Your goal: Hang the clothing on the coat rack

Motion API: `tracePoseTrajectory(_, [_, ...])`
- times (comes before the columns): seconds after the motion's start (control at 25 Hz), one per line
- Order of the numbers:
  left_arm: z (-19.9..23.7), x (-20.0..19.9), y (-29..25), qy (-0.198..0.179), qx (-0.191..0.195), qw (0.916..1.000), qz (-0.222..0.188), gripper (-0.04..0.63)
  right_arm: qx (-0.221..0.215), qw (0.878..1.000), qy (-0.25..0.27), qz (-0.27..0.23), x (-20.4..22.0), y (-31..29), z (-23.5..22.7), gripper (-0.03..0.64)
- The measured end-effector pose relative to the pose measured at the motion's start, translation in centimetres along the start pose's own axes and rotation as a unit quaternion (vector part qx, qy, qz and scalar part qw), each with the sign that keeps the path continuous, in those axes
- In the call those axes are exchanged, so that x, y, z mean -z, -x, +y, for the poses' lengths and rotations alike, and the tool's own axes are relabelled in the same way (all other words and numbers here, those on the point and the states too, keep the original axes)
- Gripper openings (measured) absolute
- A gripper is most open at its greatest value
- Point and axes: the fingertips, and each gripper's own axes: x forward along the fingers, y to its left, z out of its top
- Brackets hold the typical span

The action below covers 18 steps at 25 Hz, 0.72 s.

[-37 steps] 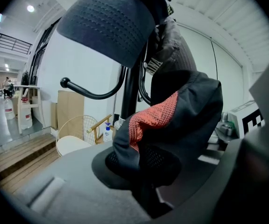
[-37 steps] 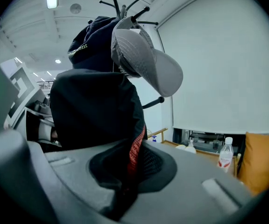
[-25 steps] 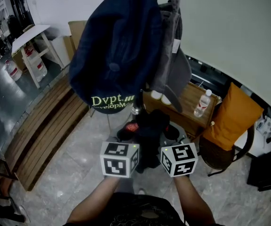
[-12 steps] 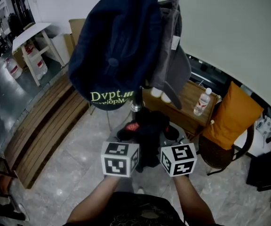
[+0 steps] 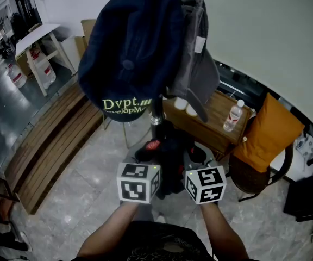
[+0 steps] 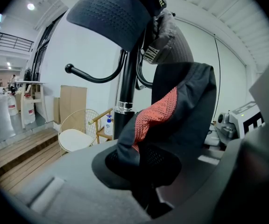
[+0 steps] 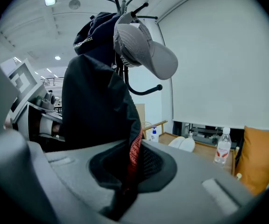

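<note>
A black garment [image 5: 170, 154] with red mesh lining hangs bunched between my two grippers, just in front of the coat rack's black pole [image 5: 157, 116]. My left gripper [image 6: 146, 192] is shut on its fabric, and the red mesh [image 6: 155, 113] rises above the jaws. My right gripper [image 7: 125, 185] is also shut on the garment [image 7: 95, 106], pinching a fold with a red edge. In the head view both marker cubes [image 5: 138, 182] [image 5: 206, 184] sit side by side below the cloth. A navy cap [image 5: 129, 48] and a grey cap [image 5: 197, 69] hang on the rack.
A curved free hook [image 6: 90, 76] sticks out left of the pole. Behind the rack stand a wooden table [image 5: 211, 126] with a water bottle [image 5: 233, 117], an orange cushion [image 5: 270, 132] on a chair, a wooden bench [image 5: 48, 151] and a round white chair [image 6: 76, 134].
Both grippers and the garment stay where they were. The head view has tilted slightly, so the hanging caps sit a little lower in the frame.
</note>
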Motion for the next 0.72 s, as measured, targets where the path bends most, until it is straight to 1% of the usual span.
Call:
tracePoseTrajectory(0.4, [-0.4, 0.9, 0.6, -0.001, -0.01, 0.9999, 0.007, 0.035, -0.015, 1.0, 0.012, 0.014, 1.2, 0.8, 0.7, 0.02])
tracePoseTrajectory(0.72, [-1.1, 1.7, 1.3, -0.003, -0.009, 0.9998, 0.019, 0.035, -0.016, 1.0, 0.005, 0.018, 2.1, 1.6, 1.3, 0.02])
